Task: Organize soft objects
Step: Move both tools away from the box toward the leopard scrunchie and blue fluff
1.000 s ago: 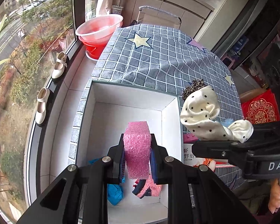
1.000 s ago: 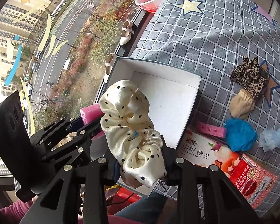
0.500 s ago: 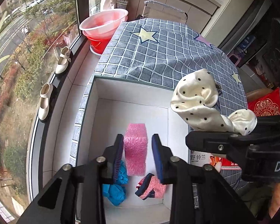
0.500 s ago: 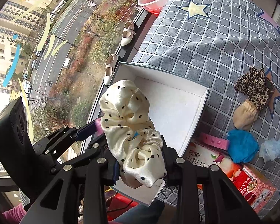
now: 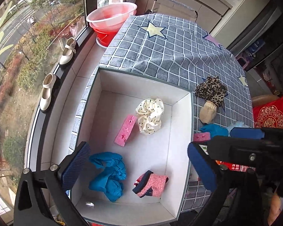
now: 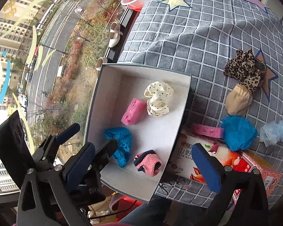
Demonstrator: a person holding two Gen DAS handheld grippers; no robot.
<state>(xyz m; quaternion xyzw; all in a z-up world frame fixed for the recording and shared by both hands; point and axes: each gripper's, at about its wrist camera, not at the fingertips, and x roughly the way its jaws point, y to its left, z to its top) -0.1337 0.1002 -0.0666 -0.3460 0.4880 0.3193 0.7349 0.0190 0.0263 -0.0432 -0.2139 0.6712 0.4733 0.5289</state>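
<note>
A white box (image 5: 181,124) sits at the table's near left edge. On its floor lie a pink sponge (image 5: 125,130), a cream dotted scrunchie (image 5: 150,115), a blue cloth (image 5: 108,175) and a pink-and-navy sock (image 5: 151,183). My left gripper (image 5: 139,156) hangs above the box, its jaws opening with nothing between them. My right gripper (image 6: 141,158) hovers over the box's near side, jaws also opening and empty. On the cloth to the right lie a leopard scrunchie (image 6: 243,71), a beige pouch (image 6: 238,101), another blue cloth (image 6: 237,131), a second pink sponge (image 6: 207,130) and pale blue fluff (image 6: 275,131).
A grey checked cloth (image 5: 169,49) covers the table. A printed carton (image 6: 235,162) lies beside the box on the right. Stacked pink and red basins (image 5: 111,18) and two cream shoes (image 5: 67,51) stand on the window sill to the left. A red box (image 5: 269,116) sits far right.
Both grippers went from shut to wide open. The pink sponge left the left gripper and the dotted scrunchie left the right one; both now lie in the box.
</note>
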